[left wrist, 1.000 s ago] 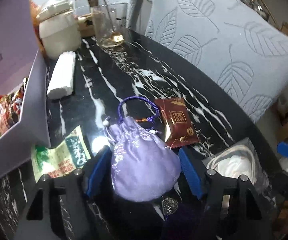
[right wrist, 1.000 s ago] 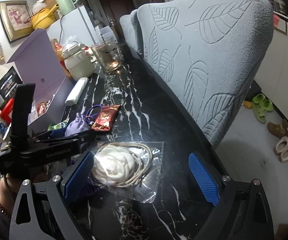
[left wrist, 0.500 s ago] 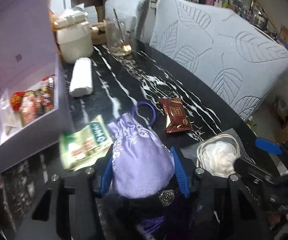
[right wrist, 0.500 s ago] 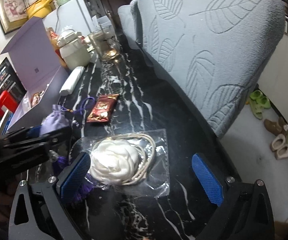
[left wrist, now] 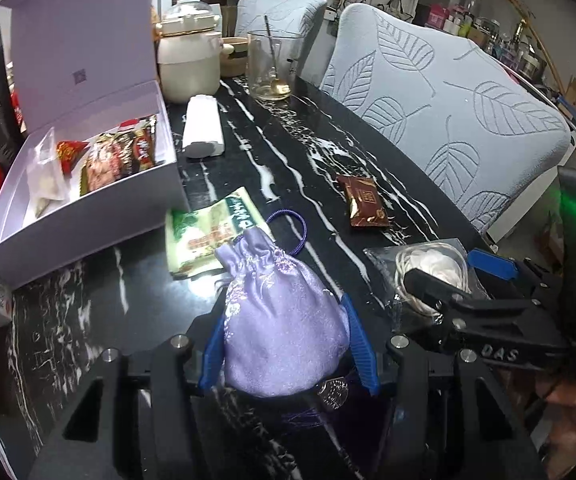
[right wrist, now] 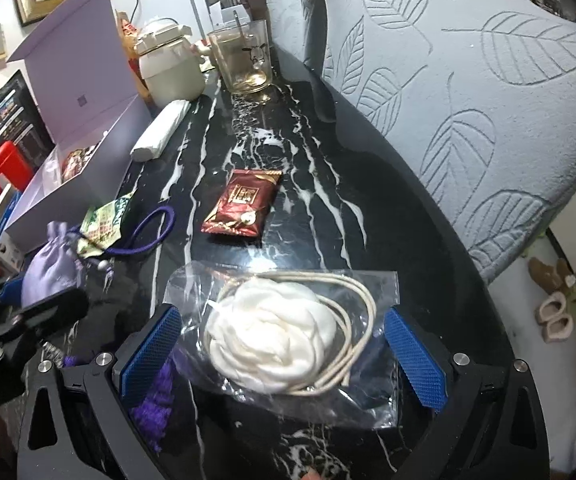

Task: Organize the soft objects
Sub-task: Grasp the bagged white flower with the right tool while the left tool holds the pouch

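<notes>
My left gripper [left wrist: 288,344] is shut on a lavender drawstring pouch [left wrist: 280,320] and holds it above the black marble table; the pouch also shows in the right wrist view [right wrist: 50,264], its purple cord [right wrist: 148,232] trailing. My right gripper [right wrist: 284,348] is open, its blue pads either side of a clear bag with a white fabric bundle and cord [right wrist: 276,336] lying on the table. It also shows in the left wrist view [left wrist: 431,264]. An open lavender box [left wrist: 88,208] holding snack packets stands at the left.
A green packet [left wrist: 208,236] lies by the box, a brown-red sachet [right wrist: 244,204] mid-table, a white roll [left wrist: 204,128] farther back. A cream pot [left wrist: 188,64] and a glass with a spoon [left wrist: 272,64] stand at the far end. Grey leaf-patterned chairs [left wrist: 447,112] line the right edge.
My left gripper closed on the pouch and lifted it up and back from the table. My right gripper moved forward so its pads straddle the clear bag.
</notes>
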`<state>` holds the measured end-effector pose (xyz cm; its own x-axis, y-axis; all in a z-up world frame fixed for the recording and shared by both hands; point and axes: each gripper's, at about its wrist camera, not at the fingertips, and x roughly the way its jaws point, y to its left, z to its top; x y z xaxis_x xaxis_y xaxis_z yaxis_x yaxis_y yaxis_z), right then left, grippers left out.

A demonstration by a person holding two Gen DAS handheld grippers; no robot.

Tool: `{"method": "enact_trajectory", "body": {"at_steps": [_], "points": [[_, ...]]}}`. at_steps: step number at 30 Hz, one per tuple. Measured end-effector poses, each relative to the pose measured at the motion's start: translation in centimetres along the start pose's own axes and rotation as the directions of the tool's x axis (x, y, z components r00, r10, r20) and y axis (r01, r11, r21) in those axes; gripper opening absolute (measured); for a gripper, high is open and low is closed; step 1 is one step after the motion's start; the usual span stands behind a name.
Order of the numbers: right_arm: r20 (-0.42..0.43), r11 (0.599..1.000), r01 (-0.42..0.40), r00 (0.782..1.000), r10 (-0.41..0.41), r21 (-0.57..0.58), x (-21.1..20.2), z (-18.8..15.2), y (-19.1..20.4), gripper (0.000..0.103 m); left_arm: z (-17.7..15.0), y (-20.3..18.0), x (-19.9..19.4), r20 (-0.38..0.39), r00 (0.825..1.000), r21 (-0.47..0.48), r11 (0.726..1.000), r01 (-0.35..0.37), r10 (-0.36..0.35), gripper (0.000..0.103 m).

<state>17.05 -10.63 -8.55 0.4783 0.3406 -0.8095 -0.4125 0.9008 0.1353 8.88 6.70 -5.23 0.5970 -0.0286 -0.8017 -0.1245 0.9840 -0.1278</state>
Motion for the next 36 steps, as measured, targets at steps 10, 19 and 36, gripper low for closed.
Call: {"method": "enact_trajectory", "body": {"at_steps": [10,19,36], "points": [[-0.010,0.997,0.076,0.997,-0.077,-0.025,1.4,-0.3,0.9,0.103,-0.7,1.4,-0.5,0.003,1.000,-0.029,0.999,0.027,-0.026,0.053],[-0.006,0.992,0.119,0.993,-0.119,-0.049,1.5,-0.6,1.5,0.103,-1.1,2.2,-0.5,0.006,0.999,-0.041,0.998,0.044,-0.044,0.053],[0.048,0.988,0.095,0.995,-0.089,-0.125,-0.3,-1.5,2.1,0.062,-2.2,2.6,-1.7,0.019,0.999,-0.046,0.998,0.040,-0.039,0.053]]}}
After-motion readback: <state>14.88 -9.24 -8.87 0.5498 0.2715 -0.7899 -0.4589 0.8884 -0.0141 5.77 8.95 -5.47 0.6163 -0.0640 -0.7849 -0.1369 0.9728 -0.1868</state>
